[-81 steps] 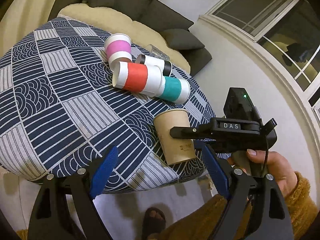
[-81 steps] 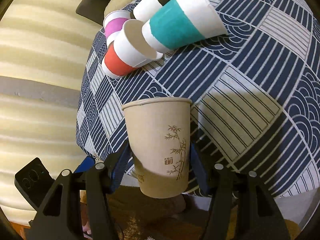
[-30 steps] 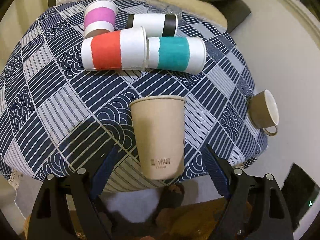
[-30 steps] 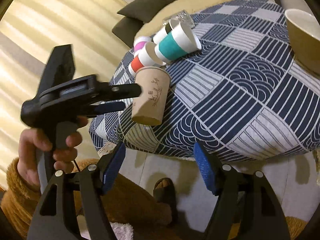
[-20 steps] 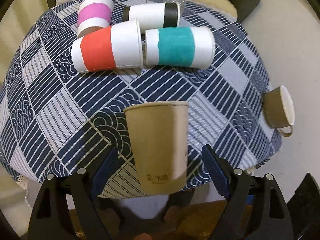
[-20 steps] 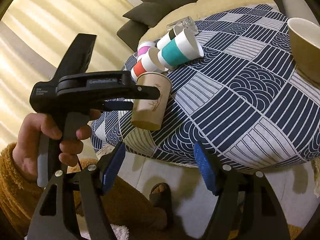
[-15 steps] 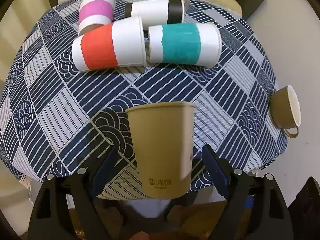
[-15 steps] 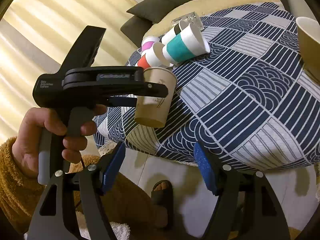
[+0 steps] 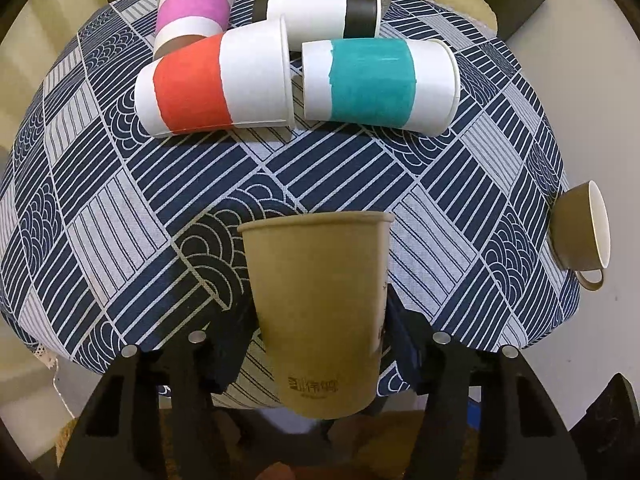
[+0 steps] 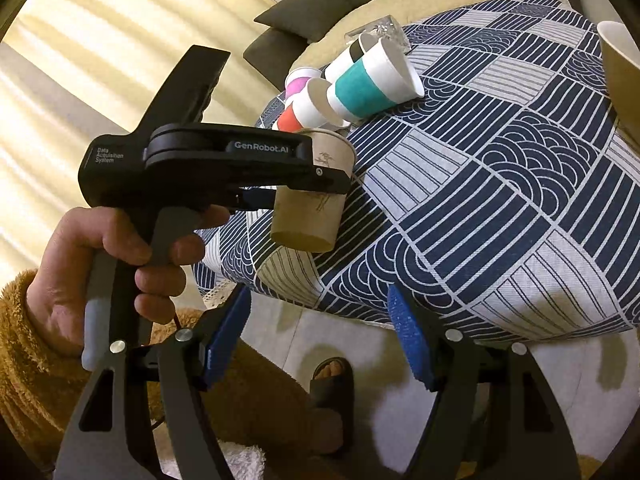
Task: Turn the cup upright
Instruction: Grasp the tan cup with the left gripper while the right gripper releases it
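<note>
A tan paper cup (image 9: 320,312) stands mouth up between the pads of my left gripper (image 9: 316,344), which is shut on it and holds it at the near edge of the patterned table (image 9: 100,216). The right wrist view shows the same cup (image 10: 316,200) held by the left gripper, its base just above the cloth. My right gripper (image 10: 320,336) is open and empty, off the table's edge, below and beside the cup.
A red cup (image 9: 212,80), a teal cup (image 9: 376,84) and a black-banded cup (image 9: 320,12) lie on their sides at the back. A pink cup (image 9: 192,12) stands behind them. An olive mug (image 9: 580,236) sits at the right edge. A sofa lies beyond.
My right gripper let go of the tan cup and drew back off the table. My left gripper moved in around the cup and shut on it.
</note>
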`<control>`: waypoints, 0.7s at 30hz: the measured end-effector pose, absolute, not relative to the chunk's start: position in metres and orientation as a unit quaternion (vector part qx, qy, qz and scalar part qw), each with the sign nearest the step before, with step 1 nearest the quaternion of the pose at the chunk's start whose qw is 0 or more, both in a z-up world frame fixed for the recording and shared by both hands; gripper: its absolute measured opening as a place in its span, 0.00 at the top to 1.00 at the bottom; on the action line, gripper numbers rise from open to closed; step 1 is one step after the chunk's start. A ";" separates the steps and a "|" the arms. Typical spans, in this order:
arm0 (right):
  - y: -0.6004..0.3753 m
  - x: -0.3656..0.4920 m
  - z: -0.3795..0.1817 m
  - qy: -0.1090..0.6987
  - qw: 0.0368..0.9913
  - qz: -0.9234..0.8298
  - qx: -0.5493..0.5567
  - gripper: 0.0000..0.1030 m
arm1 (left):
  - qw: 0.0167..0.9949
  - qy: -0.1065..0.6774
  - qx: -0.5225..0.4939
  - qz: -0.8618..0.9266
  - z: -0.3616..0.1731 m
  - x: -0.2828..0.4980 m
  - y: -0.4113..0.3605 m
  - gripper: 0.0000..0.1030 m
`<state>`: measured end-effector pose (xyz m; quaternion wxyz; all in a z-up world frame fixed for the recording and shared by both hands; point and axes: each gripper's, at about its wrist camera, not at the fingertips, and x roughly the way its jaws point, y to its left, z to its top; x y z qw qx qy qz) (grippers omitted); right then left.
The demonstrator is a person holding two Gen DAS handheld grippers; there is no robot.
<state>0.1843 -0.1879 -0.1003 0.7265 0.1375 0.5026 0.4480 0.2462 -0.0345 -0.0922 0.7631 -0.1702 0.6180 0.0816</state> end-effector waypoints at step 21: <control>-0.196 0.187 -0.090 0.477 0.746 0.442 0.140 0.31 | 0.872 0.473 -0.125 0.026 -0.051 0.211 -0.046 0.44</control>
